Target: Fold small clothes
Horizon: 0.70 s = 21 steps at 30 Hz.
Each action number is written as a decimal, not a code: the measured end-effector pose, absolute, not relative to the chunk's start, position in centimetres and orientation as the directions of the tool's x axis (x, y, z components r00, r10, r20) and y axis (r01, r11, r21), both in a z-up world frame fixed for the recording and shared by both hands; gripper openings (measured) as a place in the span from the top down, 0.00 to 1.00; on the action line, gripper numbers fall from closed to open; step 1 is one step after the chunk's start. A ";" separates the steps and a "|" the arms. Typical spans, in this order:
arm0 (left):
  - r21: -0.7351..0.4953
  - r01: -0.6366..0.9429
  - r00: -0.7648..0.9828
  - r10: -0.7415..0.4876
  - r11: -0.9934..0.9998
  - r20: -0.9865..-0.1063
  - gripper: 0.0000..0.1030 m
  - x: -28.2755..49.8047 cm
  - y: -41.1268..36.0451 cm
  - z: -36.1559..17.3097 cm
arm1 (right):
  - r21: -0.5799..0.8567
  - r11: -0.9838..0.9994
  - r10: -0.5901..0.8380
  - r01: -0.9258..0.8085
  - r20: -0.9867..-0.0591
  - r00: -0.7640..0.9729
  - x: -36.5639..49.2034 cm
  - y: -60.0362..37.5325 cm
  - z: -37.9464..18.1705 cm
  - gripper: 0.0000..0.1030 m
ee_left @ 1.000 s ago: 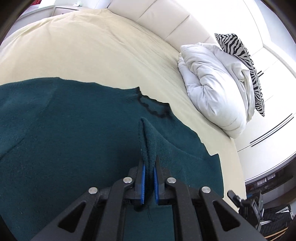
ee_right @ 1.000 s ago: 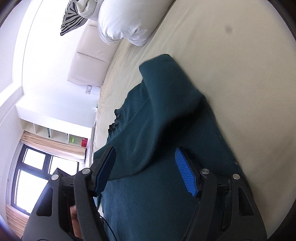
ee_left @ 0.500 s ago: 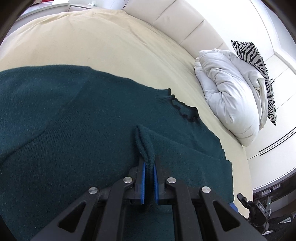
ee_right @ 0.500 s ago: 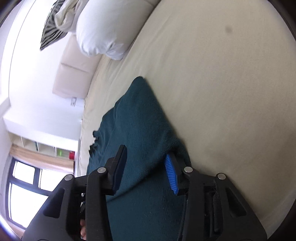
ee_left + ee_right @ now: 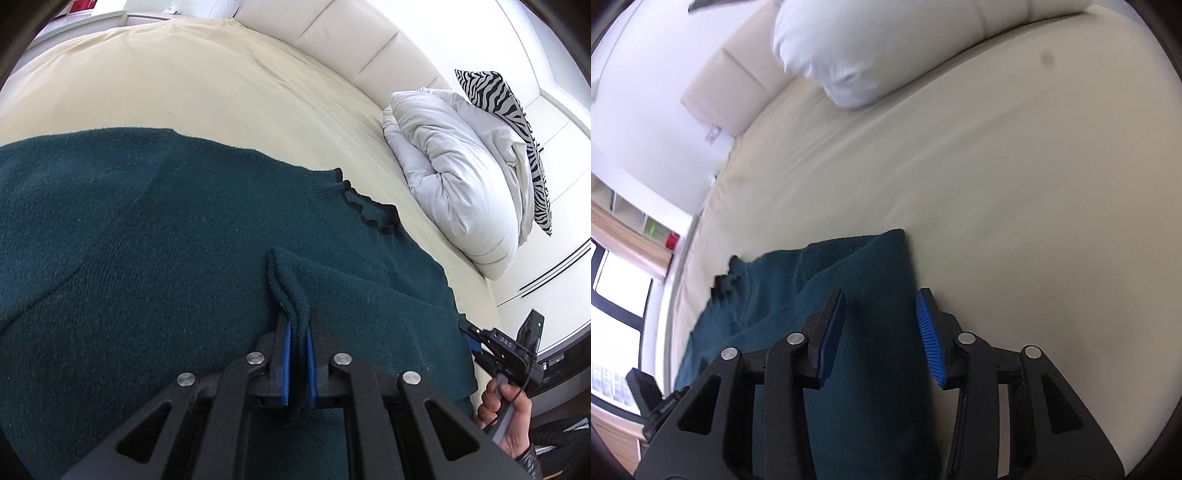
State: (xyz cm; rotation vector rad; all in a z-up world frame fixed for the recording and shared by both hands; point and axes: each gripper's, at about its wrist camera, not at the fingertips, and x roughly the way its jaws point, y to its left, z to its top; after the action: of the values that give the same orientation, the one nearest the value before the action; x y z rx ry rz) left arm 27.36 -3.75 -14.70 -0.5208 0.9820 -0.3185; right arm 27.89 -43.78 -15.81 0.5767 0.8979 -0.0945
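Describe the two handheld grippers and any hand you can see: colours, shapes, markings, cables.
Both the left gripper and right gripper have matte black angular frames with triangular cutouts, silver round pivot bolts and ribbed blue pads. In the left wrist view, a bare hand with a dark cuff shows beside a thin black cable and a black unit with white lettering.

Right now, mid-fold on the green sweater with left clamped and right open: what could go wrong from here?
1. The left gripper pinches only a thin ridge of the sweater; a pull could slip it free and undo the fold.
2. The right gripper is open astride the folded sleeve near the cloth's edge; closing may catch one layer only, or the bed sheet too.
3. Uneven pulls could skew the ruffled collar.
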 end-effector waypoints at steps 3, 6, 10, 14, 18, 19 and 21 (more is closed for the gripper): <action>-0.555 0.028 0.529 -0.484 0.831 -0.697 0.92 27.3 -3.6 -14.7 | 0.366 0.873 0.093 0.321 -0.773 0.628 29.1 -43.6 -16.1 0.91; -0.551 0.028 0.539 -0.477 0.834 -0.694 0.92 27.2 -3.6 -14.5 | 0.380 0.861 0.087 0.337 -0.764 0.639 28.8 -44.2 -16.3 0.94; -0.528 0.047 0.574 -0.456 0.848 -0.680 0.93 26.7 -3.7 -13.2 | 0.324 0.883 0.017 0.341 -0.746 0.665 28.5 -43.1 -15.2 0.95; -0.508 0.021 0.556 -0.432 0.861 -0.710 0.92 27.1 -3.7 -14.6 | 0.310 0.892 -0.001 0.329 -0.726 0.687 28.4 -42.7 -14.6 0.95; -0.505 0.035 0.568 -0.433 0.863 -0.700 0.90 27.1 -3.7 -15.0 | 0.376 0.864 0.056 0.336 -0.734 0.676 28.9 -44.1 -17.3 0.96; -0.512 0.038 0.570 -0.440 0.858 -0.694 0.90 27.0 -3.6 -15.0 | 0.384 0.862 0.064 0.330 -0.730 0.680 28.8 -44.2 -17.1 0.96; -0.531 0.038 0.570 -0.455 0.846 -0.684 0.90 26.9 -3.2 -15.1 | 0.391 0.858 0.075 0.332 -0.736 0.673 28.5 -44.2 -16.5 0.91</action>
State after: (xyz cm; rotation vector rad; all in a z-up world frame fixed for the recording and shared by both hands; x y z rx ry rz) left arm 26.88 -3.18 -15.14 -0.4976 0.9264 -0.3038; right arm 28.48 -44.23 -16.48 0.5340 0.8297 -0.1526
